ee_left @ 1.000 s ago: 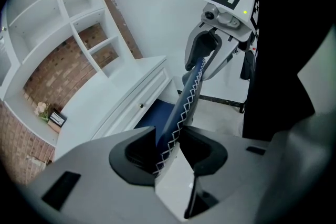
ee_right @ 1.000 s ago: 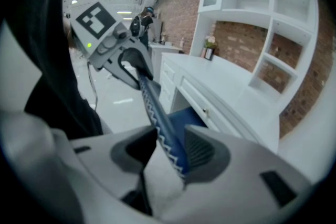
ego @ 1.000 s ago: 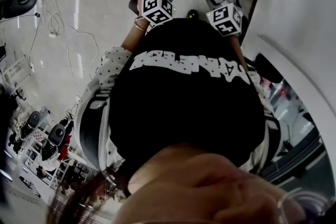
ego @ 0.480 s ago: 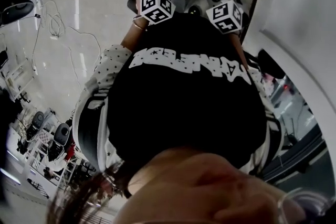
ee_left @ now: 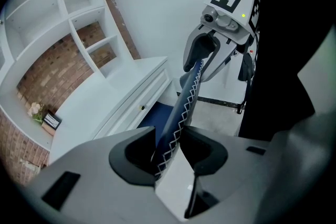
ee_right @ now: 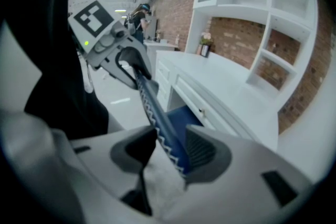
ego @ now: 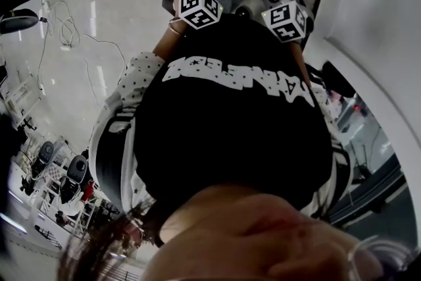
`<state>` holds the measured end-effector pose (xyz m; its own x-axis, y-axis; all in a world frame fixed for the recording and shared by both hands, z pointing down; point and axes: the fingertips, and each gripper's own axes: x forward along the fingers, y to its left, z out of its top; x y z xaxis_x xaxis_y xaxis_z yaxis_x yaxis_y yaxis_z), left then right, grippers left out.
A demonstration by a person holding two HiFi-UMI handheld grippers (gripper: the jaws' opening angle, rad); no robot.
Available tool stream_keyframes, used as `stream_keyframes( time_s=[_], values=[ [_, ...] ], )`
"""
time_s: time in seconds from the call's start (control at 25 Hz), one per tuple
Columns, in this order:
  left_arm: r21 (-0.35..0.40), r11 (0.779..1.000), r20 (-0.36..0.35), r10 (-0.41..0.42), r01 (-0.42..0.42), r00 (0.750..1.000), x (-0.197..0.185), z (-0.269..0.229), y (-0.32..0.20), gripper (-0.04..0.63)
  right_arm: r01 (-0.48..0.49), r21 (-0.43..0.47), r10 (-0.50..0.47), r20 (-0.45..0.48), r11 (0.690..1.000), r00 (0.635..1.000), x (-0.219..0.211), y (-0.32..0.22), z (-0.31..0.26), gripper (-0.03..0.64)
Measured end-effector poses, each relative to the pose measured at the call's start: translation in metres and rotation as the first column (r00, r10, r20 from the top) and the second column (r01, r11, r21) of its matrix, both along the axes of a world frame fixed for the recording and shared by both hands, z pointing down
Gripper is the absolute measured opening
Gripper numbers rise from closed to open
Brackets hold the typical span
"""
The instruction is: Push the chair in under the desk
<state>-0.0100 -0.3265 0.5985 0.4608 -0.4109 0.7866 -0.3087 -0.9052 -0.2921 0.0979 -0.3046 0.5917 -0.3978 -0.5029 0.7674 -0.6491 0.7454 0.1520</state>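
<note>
A: What stood ahead of the person?

B: White shelving [ee_left: 68,18] against a brick wall [ee_left: 31,71], and below it the long white surface [ee_left: 105,107] with drawers along its front. The blue chair [ee_left: 157,118] faced it, with what looked like its seat already partly beneath that front edge.

A: And the grippers?

B: Both were on the chair back [ee_left: 185,105], along the stitched top edge. The left gripper [ee_left: 168,152] had its jaws closed on one end of that edge, and the right gripper [ee_right: 170,149] had its jaws closed on the other end.

A: Which relation mattered for the push?

B: The top edge ran side to side from one gripper to the other, roughly parallel to the drawer front. The surface lay straight beyond the jaws, on the far side of the chair back. Neither hand looked nearer, so I judged an even forward push would keep the chair square. A stronger push from one hand would probably have swung it.
</note>
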Motion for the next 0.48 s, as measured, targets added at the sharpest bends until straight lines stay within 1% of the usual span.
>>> stream_keyframes(
  time_s=[0.12, 0.32, 0.48],
  values=[
    [-0.006, 1.0, -0.004, 0.003, -0.003, 1.0, -0.0004, -0.0003, -0.0032, 0.175, -0.007, -0.013, 0.007, -0.001, 1.0, 1.0, -0.0007, -0.0029, 0.0016, 0.187],
    [-0.018, 1.0, -0.005, 0.011, -0.011, 1.0, -0.0023, -0.0009, -0.0055, 0.176, -0.032, 0.011, 0.032, -0.005, 0.999, 0.999, -0.003, -0.0058, -0.0004, 0.19],
    [-0.027, 0.999, -0.008, 0.025, -0.025, 1.0, 0.0005, 0.0017, -0.0093, 0.176, -0.045, -0.01, 0.045, -0.014, 0.999, 0.999, 0.0003, -0.0092, 0.0032, 0.192]
  ],
)
